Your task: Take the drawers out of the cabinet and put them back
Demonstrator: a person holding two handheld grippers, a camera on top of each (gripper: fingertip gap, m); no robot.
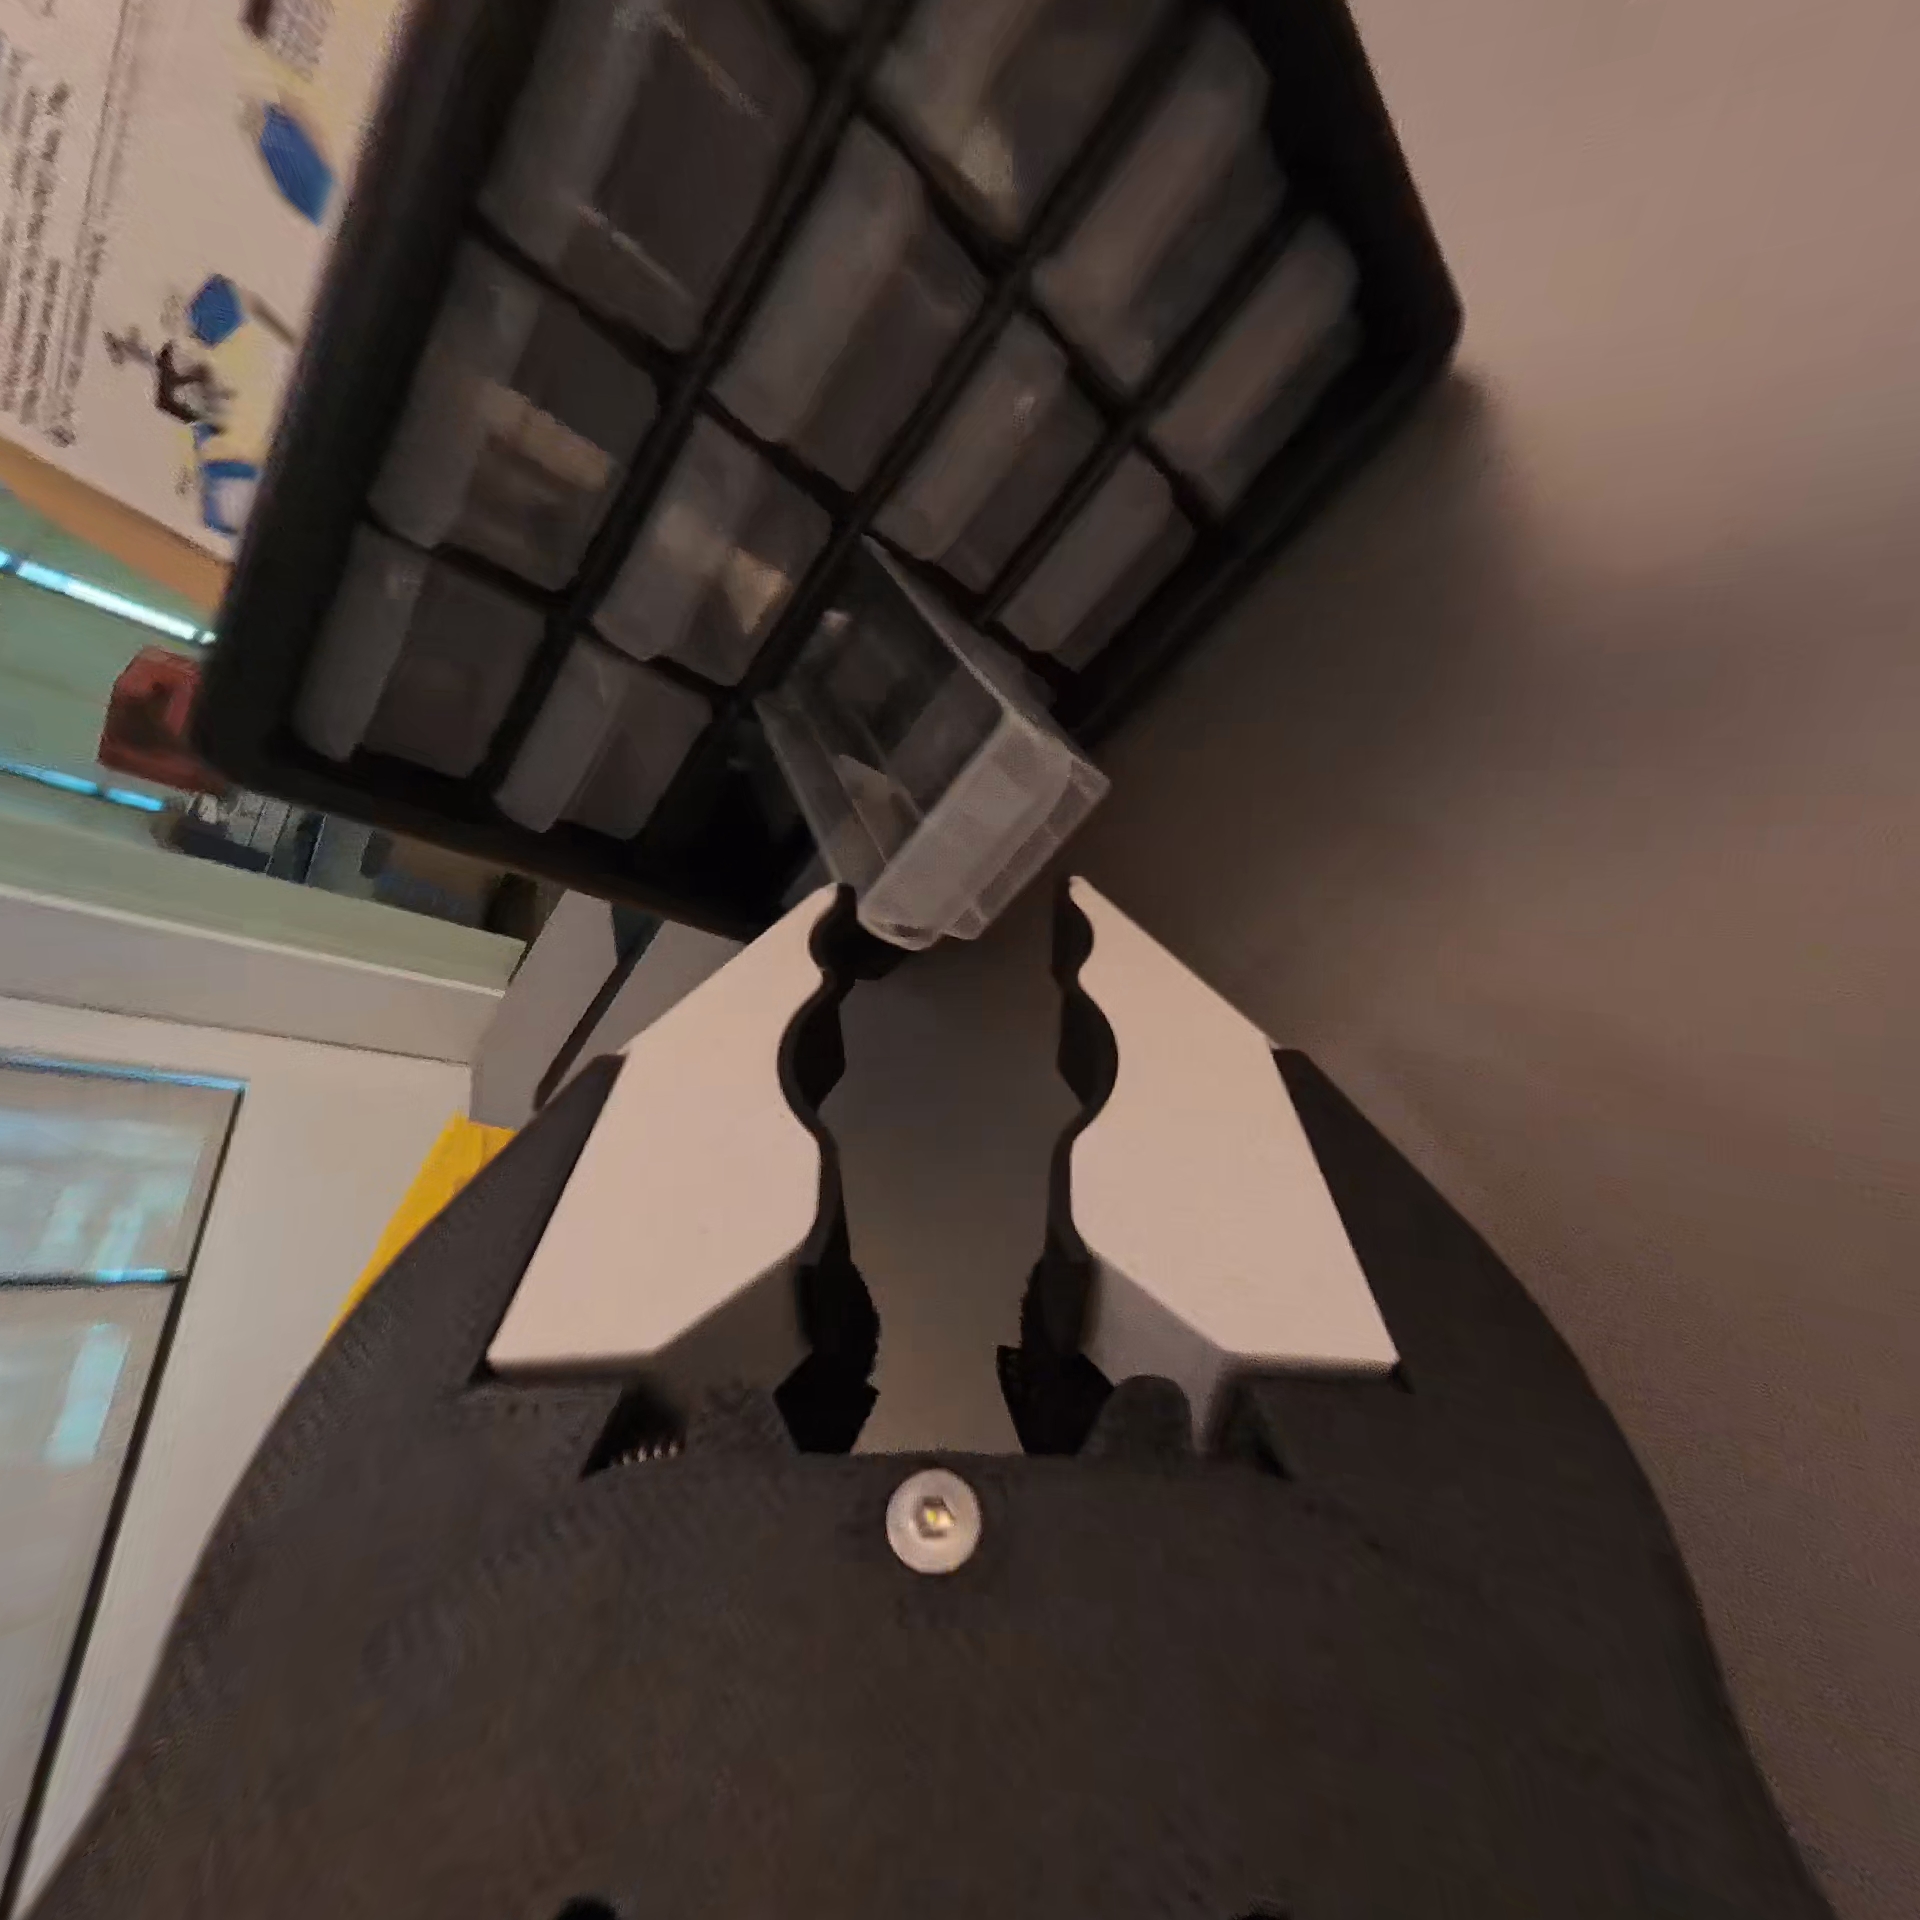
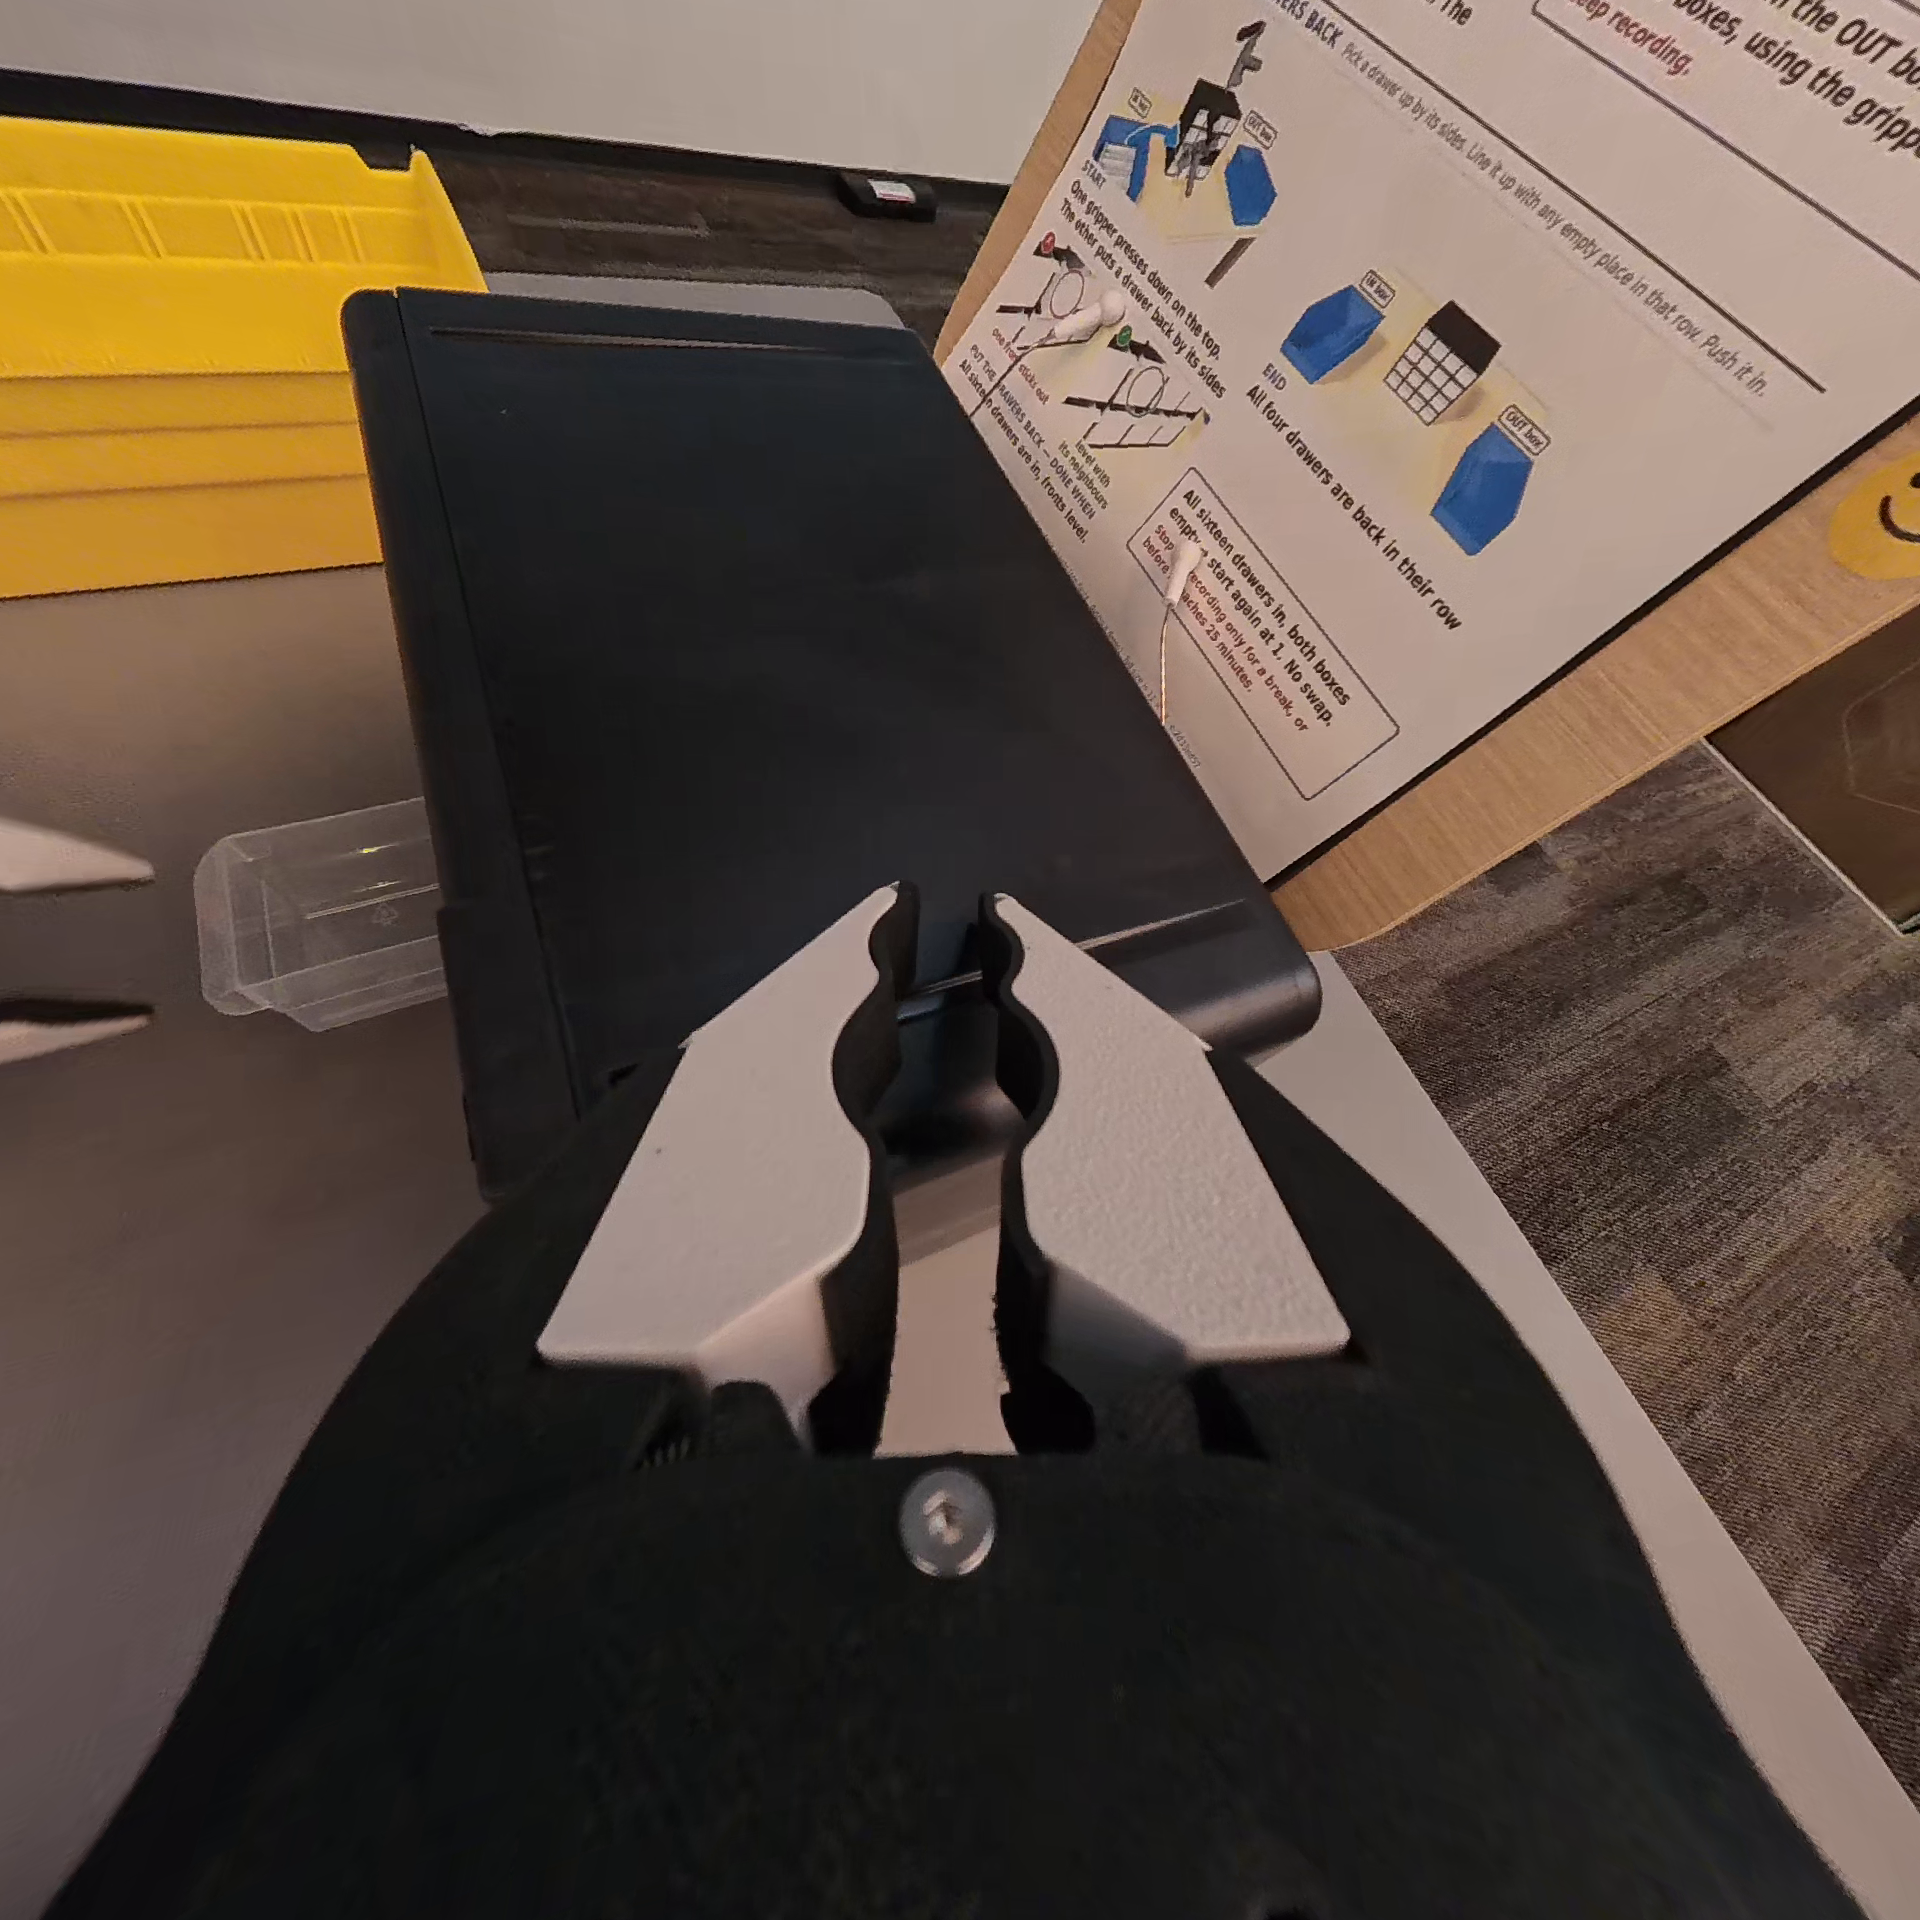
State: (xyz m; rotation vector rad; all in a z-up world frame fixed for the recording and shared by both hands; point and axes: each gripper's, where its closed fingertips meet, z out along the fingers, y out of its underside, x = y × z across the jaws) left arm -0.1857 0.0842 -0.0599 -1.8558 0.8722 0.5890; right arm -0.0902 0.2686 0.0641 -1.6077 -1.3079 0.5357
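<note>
The black cabinet (image 1: 831, 343) holds a grid of clear drawers. One clear drawer (image 1: 935, 769) sticks partly out of its front. My left gripper (image 1: 951, 904) is open and empty, with its fingertips right at that drawer's front and not closed on it. In the right wrist view I look down on the cabinet's top (image 2: 790, 644). The drawer (image 2: 312, 914) juts out to the left, and the left gripper (image 2: 145, 945) shows at the left edge, just clear of it. My right gripper (image 2: 948, 899) is over the cabinet's near top edge, jaws nearly together and holding nothing.
A yellow bin (image 2: 187, 343) stands behind the cabinet on the left. An instruction sheet (image 2: 1455, 364) on a wooden board leans at the right and also shows in the left wrist view (image 1: 125, 208). The grey table (image 2: 208, 1247) ends at the right above carpeted floor (image 2: 1683, 1091).
</note>
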